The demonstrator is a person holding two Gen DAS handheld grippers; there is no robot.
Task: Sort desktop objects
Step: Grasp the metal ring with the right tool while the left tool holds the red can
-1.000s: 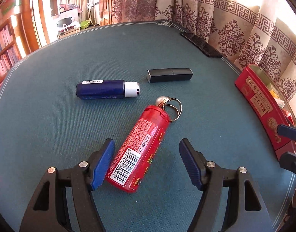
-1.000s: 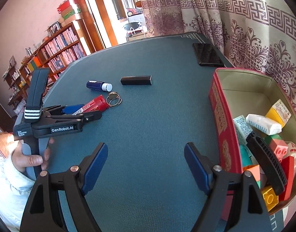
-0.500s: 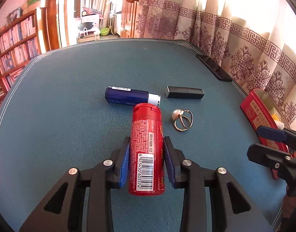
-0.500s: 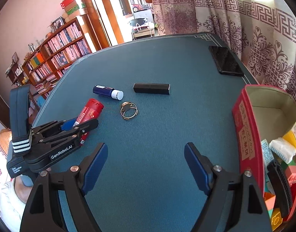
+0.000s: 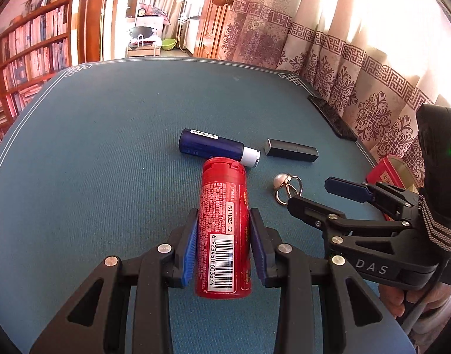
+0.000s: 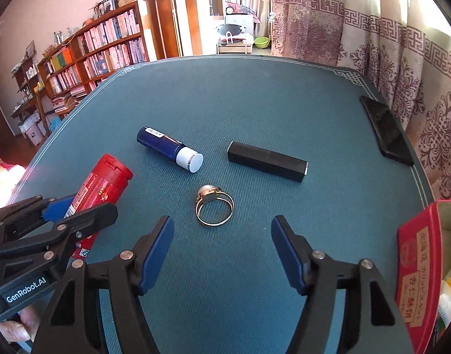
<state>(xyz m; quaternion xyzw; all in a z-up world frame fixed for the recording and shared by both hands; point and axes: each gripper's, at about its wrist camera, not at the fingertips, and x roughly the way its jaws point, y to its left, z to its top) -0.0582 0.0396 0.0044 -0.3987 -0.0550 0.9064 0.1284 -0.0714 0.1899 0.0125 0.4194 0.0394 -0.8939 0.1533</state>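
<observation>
My left gripper (image 5: 224, 242) is shut on a red cylindrical bottle (image 5: 224, 224) with a barcode label and holds it above the blue tablecloth; the bottle also shows in the right wrist view (image 6: 100, 188). My right gripper (image 6: 222, 250) is open and empty, just short of a gold ring with a pearl (image 6: 214, 208), which also shows in the left wrist view (image 5: 286, 184). A dark blue tube with a white cap (image 6: 169, 149) and a black rectangular stick (image 6: 266, 160) lie on the cloth beyond the ring.
A red tin box (image 6: 417, 271) with several small items stands at the right table edge. A black phone (image 6: 386, 129) lies at the far right near the patterned curtains. Bookshelves stand beyond the table's left side.
My left gripper closed on the red bottle and lifted it off the cloth. My right gripper moved left and forward from the red box to the ring.
</observation>
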